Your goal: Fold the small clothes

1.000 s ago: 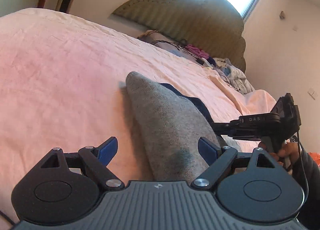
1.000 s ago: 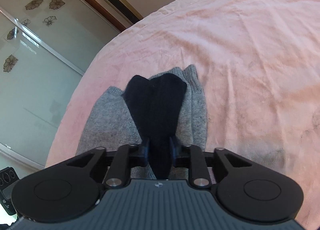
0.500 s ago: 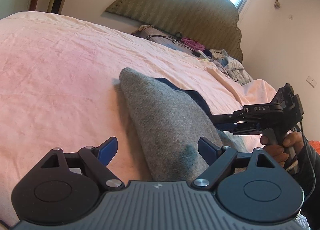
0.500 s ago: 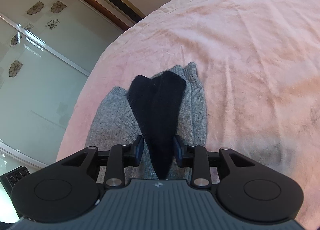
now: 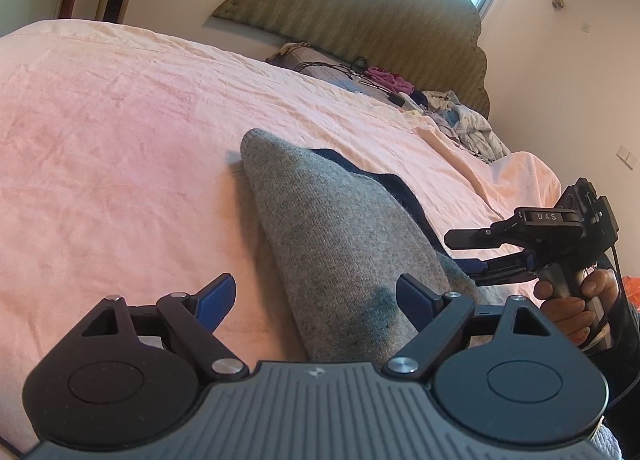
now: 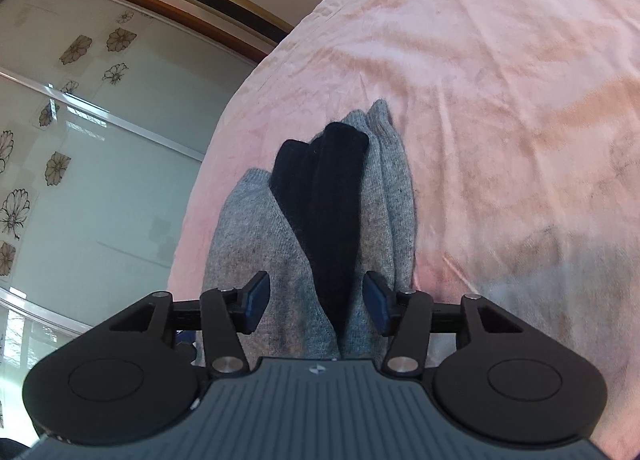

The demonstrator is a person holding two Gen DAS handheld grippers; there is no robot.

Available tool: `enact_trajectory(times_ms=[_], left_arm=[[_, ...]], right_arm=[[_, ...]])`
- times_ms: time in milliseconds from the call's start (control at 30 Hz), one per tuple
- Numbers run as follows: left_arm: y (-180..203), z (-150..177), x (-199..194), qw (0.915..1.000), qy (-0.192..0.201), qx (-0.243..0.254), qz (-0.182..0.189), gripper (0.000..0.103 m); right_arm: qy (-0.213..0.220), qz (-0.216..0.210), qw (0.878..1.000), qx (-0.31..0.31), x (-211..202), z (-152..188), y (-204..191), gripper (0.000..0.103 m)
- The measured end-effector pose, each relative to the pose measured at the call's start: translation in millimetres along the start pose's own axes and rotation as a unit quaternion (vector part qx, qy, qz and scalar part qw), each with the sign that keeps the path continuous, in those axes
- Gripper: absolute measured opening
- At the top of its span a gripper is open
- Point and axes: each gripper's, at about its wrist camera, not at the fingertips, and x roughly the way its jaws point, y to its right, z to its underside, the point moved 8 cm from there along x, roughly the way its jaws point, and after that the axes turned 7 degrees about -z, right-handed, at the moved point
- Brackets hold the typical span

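A grey knitted sock (image 5: pixel 332 244) lies on the pink bed sheet (image 5: pixel 120 148) with a dark navy sock (image 5: pixel 396 188) laid along it. In the right wrist view the navy sock (image 6: pixel 324 196) lies on top of the grey sock (image 6: pixel 256 236). My left gripper (image 5: pixel 316 298) is open, with the near end of the grey sock between its blue pads. My right gripper (image 6: pixel 316 302) is open around the near end of the navy sock, not touching it. It also shows in the left wrist view (image 5: pixel 468 256), held by a hand at the right.
A padded headboard (image 5: pixel 360 20) stands at the far end of the bed. A heap of clothes and cables (image 5: pixel 400 88) lies near it. A glass sliding door with flower decals (image 6: pixel 80 140) runs beside the bed's left edge.
My right gripper has opened and let go of the navy sock, which now rests on the grey one. My left gripper stayed open and tilted slightly.
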Motion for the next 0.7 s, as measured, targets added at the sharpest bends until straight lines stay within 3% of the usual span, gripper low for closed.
enact_trajectory(times_ms=[67,100,133,267,367,400,467,567,633,700], left_arm=[[0.9,-1.0,0.9,1.0,-0.003,-0.004,0.003,0.088],[1.9,-2.0,1.1,1.0,-0.003,-0.004,0.002,0.088],[2.2,-2.3,1.1,1.0,-0.002,-0.004,0.0,0.088],[0.7,-2.9,-2.5,1.0,0.005,0.004,0.002,0.088],[-2.1,-6.6,1.2,1.0,0.005,-0.005,-0.001,0.088],[-1.9,-9.6,-0.3,0.9999,0.013,-0.01,-0.002,0.088],[7.8,-22.1,-9.3,0.9987,0.041,-0.016,0.023,0.088],[43.0,-44.2,-13.4,0.9953,0.078,0.018,0.055,0.088],[72.0,-48.3,1.1,0.9933,0.072,0.058,0.07,0.088],[91.9,-40.8,26.0,0.9915,0.049,0.1,0.068,0.088]], right_arm=[[-0.006,-0.002,1.0,-0.001,4.2,2.0,-0.2,0.051],[-0.004,0.008,1.0,-0.007,6.5,1.3,-0.1,0.043],[-0.004,0.018,1.0,-0.011,7.8,0.4,0.3,0.013],[0.028,0.04,0.996,-0.077,-7.2,-0.8,-20.8,0.012],[0.019,0.083,0.995,-0.055,-7.9,6.6,12.8,0.011],[0.028,0.062,0.997,-0.043,-10.1,8.0,16.1,0.011],[0.051,0.046,0.997,-0.04,-20.6,4.6,7.2,0.021],[0.127,0.006,0.991,-0.043,-40.0,-16.0,-13.7,0.036],[0.134,-0.028,0.99,-0.036,-27.9,-30.6,-27.6,0.036],[0.123,-0.042,0.991,-0.033,2.6,-44.0,-36.8,0.045]])
